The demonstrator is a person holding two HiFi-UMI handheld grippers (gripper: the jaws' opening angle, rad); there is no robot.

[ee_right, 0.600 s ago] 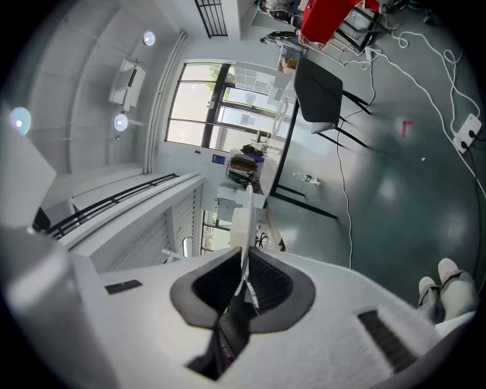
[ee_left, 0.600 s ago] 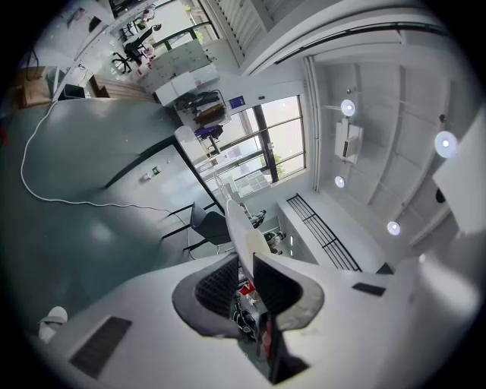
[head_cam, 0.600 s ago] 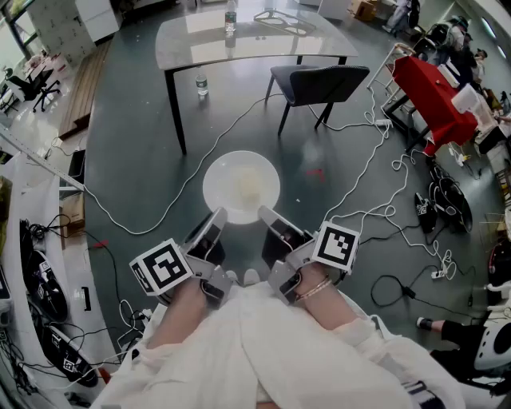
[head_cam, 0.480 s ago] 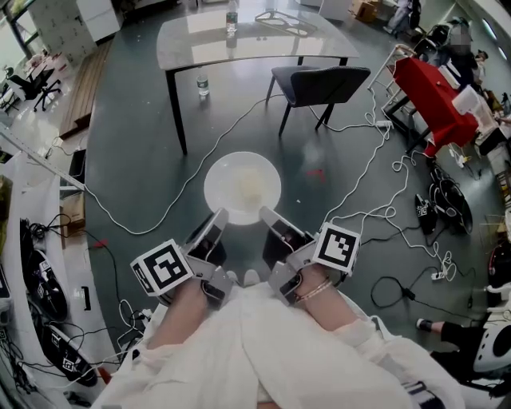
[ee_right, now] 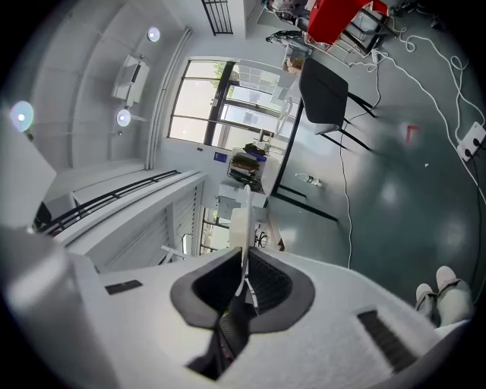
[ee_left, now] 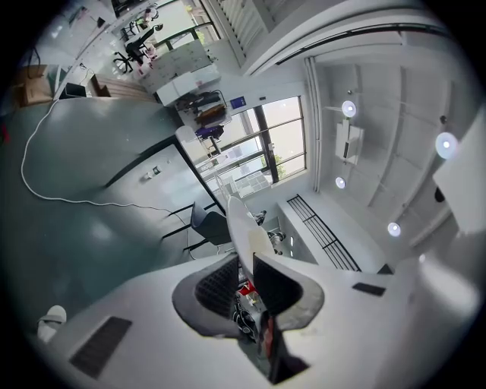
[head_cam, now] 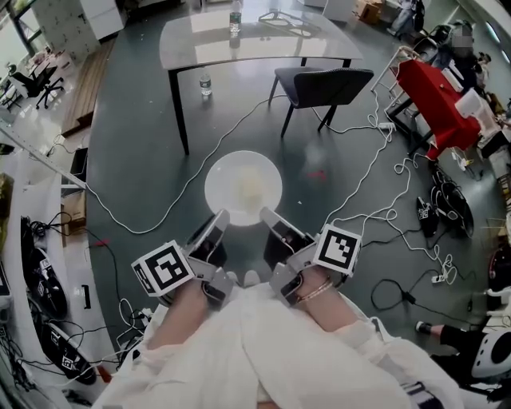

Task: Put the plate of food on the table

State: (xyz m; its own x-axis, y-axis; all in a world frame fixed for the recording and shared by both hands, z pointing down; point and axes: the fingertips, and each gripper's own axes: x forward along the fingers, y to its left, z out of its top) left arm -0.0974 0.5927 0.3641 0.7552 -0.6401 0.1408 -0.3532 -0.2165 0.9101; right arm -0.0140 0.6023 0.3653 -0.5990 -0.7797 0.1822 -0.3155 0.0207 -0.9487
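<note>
A round white plate [head_cam: 243, 188] with a pale heap of food at its middle is held level above the grey floor in the head view. My left gripper [head_cam: 221, 217] is shut on the plate's near-left rim, my right gripper [head_cam: 267, 214] on its near-right rim. In the left gripper view the plate [ee_left: 244, 226] shows edge-on, pinched between the dark pads. The right gripper view shows the plate [ee_right: 241, 228] edge-on as well, clamped between the pads. The glass-topped table [head_cam: 263, 36] stands some way ahead, beyond the plate.
A dark chair [head_cam: 323, 85] stands by the table's near right side. Two water bottles, one on the table [head_cam: 235, 14] and one on the floor [head_cam: 207, 83]. White cables [head_cam: 160, 216] trail over the floor. A red cart [head_cam: 435, 100] stands at right, desks at left.
The table, chair and floor have slipped slightly lower and rightward in the head view. Both grippers keep the same hold on the plate.
</note>
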